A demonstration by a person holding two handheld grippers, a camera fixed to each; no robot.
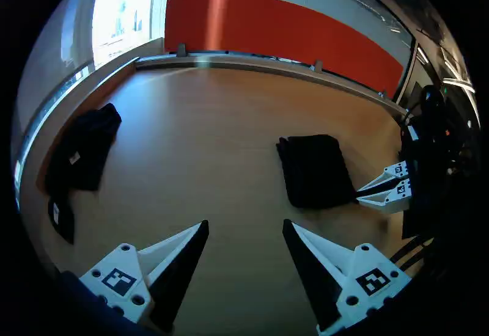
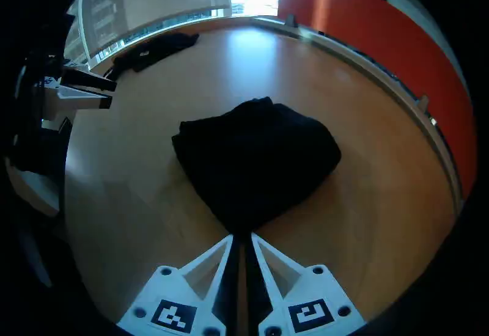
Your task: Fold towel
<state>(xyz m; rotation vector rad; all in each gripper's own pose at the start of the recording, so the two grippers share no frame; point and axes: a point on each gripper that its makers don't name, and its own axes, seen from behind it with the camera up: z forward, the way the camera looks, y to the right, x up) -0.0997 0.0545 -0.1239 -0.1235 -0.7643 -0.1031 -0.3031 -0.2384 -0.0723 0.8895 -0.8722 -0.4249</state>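
Observation:
A black towel (image 1: 315, 170) (image 2: 257, 153) lies folded into a thick rectangle on the wooden table (image 1: 208, 122). In the right gripper view my right gripper (image 2: 243, 237) has its fingers together at the towel's near corner, which runs to a point between the tips. The left gripper view shows that same right gripper (image 1: 357, 197) at the towel's right corner. My left gripper (image 1: 244, 225) is open above bare wood, well short of the towel, with nothing between its fingers. It appears again as the left gripper (image 2: 112, 93) at the far left.
A loose heap of black cloth (image 1: 82, 149) (image 2: 153, 49) lies near the table's window-side edge. A red partition (image 1: 275, 30) (image 2: 391, 49) stands behind the table's raised rim. Bare wood spreads between the heap and the towel.

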